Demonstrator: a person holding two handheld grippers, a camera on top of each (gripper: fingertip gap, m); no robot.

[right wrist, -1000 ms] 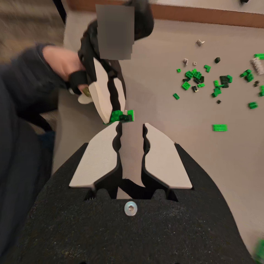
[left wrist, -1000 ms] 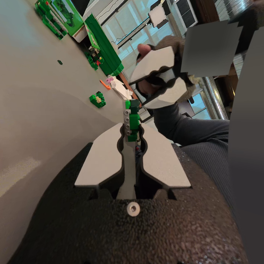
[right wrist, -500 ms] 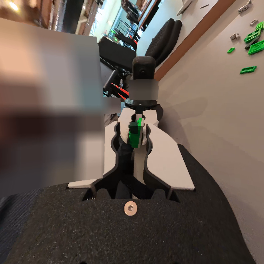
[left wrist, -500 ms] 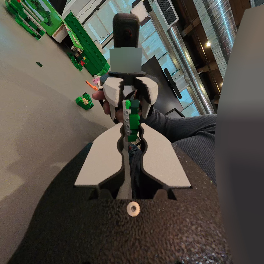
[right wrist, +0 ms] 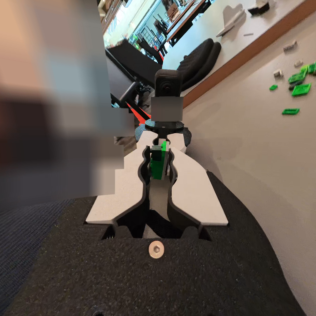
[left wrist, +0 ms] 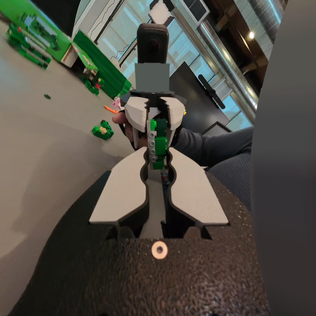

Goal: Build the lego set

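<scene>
Left wrist view shows the small green-and-grey plastic lego sub-assembly [left wrist: 156, 145], a stack of green bricks on a narrow grey studded plate, held edge-on and clear of the desk. The left gripper [left wrist: 157, 159] has its jaws narrowed onto the near end of this stack. The right gripper [left wrist: 154, 124] faces it head-on, with its white jaws straddling the far end.

In the right wrist view, the same sub-assembly [right wrist: 158, 162] sits between the tips of the right gripper [right wrist: 157, 159]. These jaws stand narrow around it; whether they press on the bricks cannot be told. The left gripper [right wrist: 162, 142] is directly behind the stack.

Change from one second ago: the right gripper was then off to one side and angled away, with its jaws clear of the stack. Half a second ago it had lined up nose to nose with the left. It has now closed in, so that both sets of jaws enclose the one stack. Judgement: this is a handover or a two-sided squeeze to seat the bricks; neither is confirmed.

Surroundings: the pale grey desk [left wrist: 42, 162] carries a separate small green brick cluster [left wrist: 102, 130], an orange brick-separator tool [left wrist: 111, 110] and a green set box [left wrist: 41, 37]. Loose green plates [right wrist: 301, 89] lie scattered to the right, well apart from the grippers.
</scene>
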